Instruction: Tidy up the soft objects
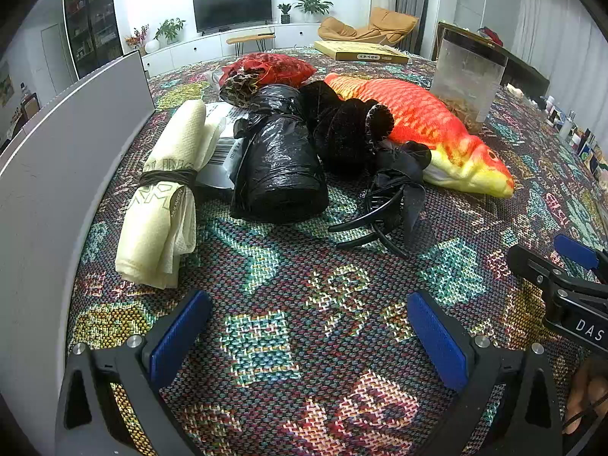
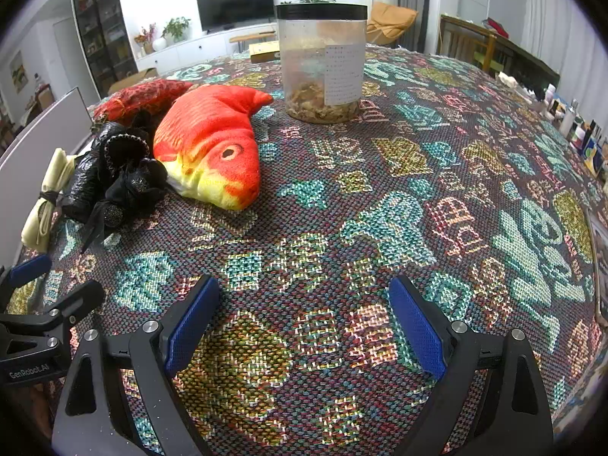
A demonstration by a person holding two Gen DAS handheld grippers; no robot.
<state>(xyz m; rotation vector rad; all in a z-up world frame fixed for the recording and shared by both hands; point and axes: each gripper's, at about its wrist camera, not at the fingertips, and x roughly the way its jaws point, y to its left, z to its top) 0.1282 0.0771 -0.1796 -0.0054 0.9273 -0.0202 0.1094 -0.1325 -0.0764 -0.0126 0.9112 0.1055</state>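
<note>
Both my left tool (image 1: pixel 309 336) and right tool (image 2: pixel 304 323) gape wide, empty, over the table (image 2: pixel 437 174); fish (image 2: pixel 212 152) and black roll (image 1: pixel 279 167) lie mid-frame left.

Both fisheye views are bright, evenly lit, prob. from overhead room light. Shadows under the black bag roll (image 1: pixel 279 167) are soft. Glare spots its plastic. Edges bow strongly w/ dark vignette corners; centre sharp, far background slightly soft.

Both tools: black frames w/ silver screws, blue ribbed pads (image 1: pixel 442 338); "DAS", "GenRobot.AI" markings.
</note>
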